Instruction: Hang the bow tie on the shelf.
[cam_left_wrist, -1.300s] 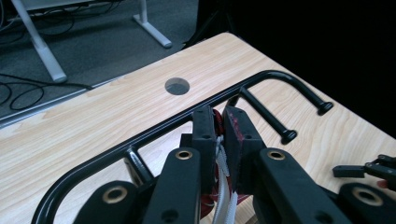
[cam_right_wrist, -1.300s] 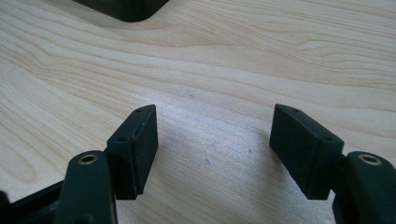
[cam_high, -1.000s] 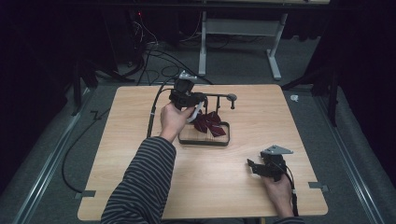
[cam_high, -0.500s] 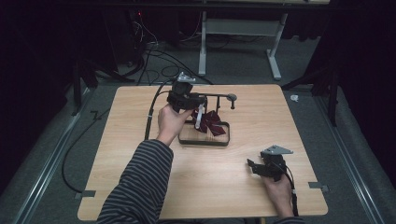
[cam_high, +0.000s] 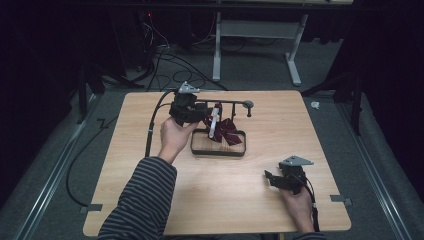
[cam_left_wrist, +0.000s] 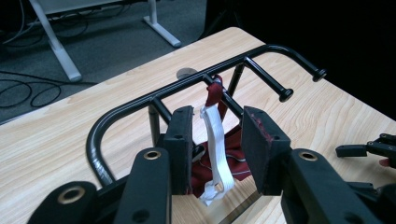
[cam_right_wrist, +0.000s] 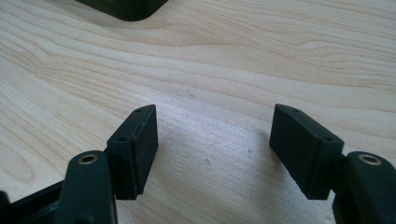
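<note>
The table (cam_high: 260, 210) and the black rack (cam_high: 227, 103) at its far middle stand as they did a second ago. My left gripper (cam_high: 202, 116) has drawn back a little to the left from the rail, so the white strap (cam_high: 214, 122) now hangs free of it. I take that to mean the hanging is done, or nearly so, and the strap has been let go.

The rack's base is a shallow black tray (cam_high: 218, 151). The dark red cloth (cam_high: 231, 131) droops from the rail into it. I cannot tell whether the cloth rests on the tray floor. Nothing else lies in the tray.

In the left gripper view my fingers (cam_left_wrist: 180, 140) stand fairly wide on either side of the strap, and neither pad seems to press it. My right gripper (cam_high: 267, 177) lies at the near right, well apart from the rack, its jaws wide over bare wood and holding nothing.
</note>
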